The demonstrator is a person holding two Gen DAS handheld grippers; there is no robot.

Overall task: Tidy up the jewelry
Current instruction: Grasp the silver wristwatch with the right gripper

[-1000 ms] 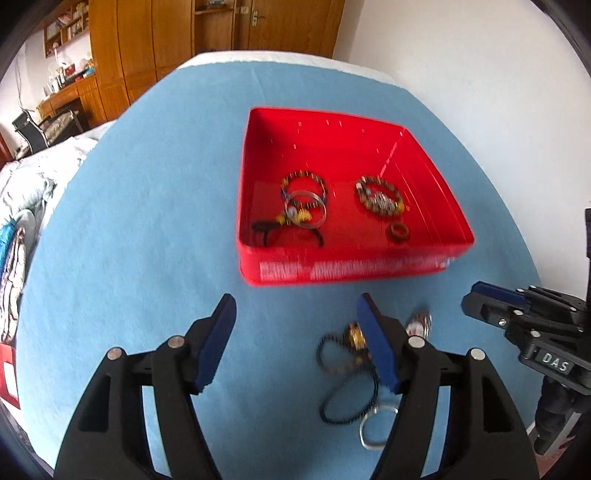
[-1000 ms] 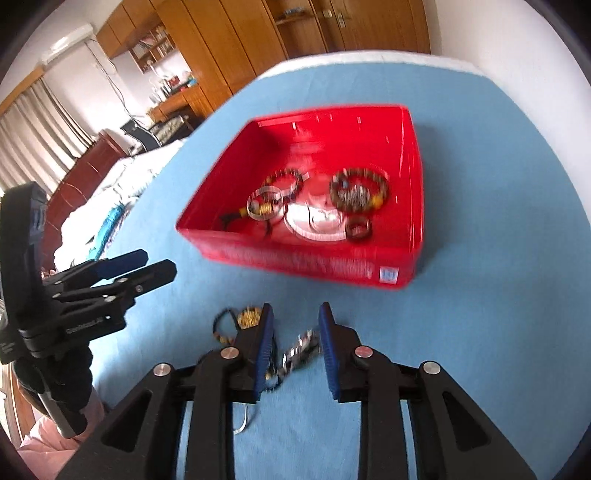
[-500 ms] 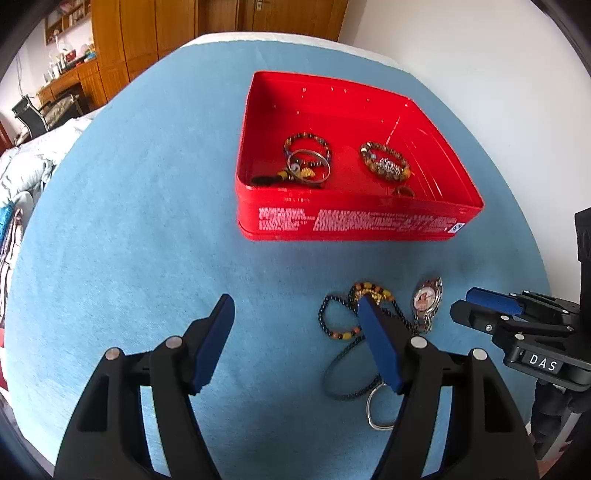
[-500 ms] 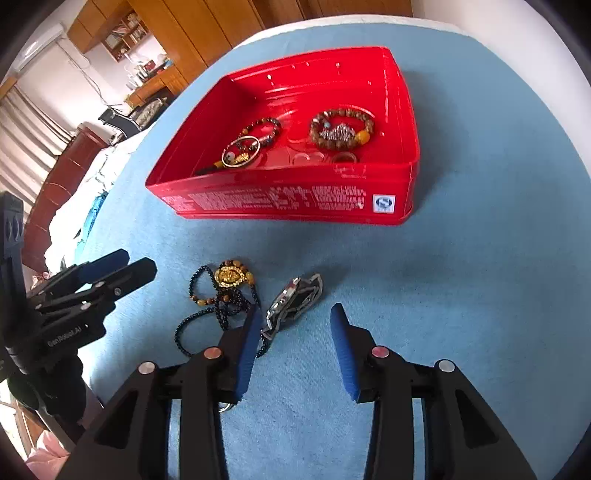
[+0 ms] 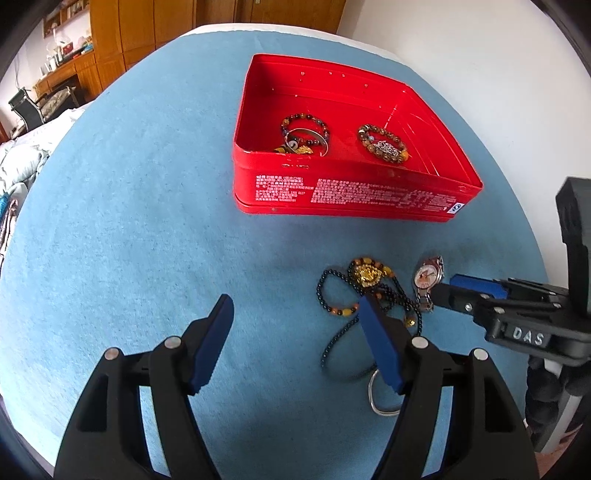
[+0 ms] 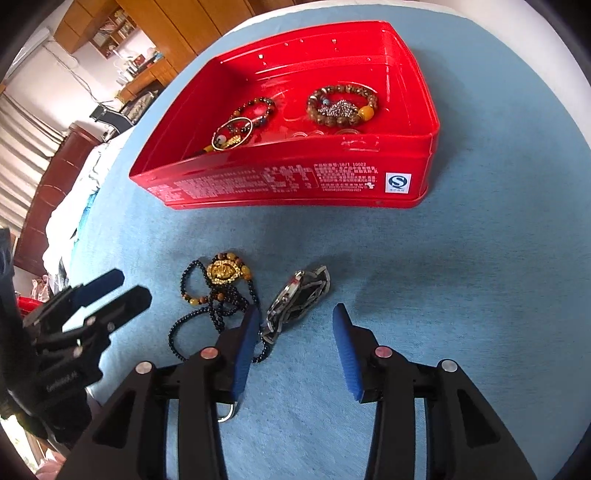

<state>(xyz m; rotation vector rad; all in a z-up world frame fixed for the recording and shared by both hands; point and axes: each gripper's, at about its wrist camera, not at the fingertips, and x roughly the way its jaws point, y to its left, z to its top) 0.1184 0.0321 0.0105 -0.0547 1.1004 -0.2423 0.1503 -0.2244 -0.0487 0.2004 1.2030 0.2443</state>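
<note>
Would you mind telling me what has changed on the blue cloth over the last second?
Both grippers came down toward the loose jewelry. The right gripper widened and its fingers are opening, now around the watch without pressing on it. The left gripper stays open and empty. The necklace, watch and red tin have not moved.

A plain white wall [image 5: 461, 44] stands on the right; wooden wardrobes [image 5: 147, 26] line the far side. A desk [image 5: 59, 74] and black chair [image 5: 27, 109] sit far left; daylight fills the room.
</note>
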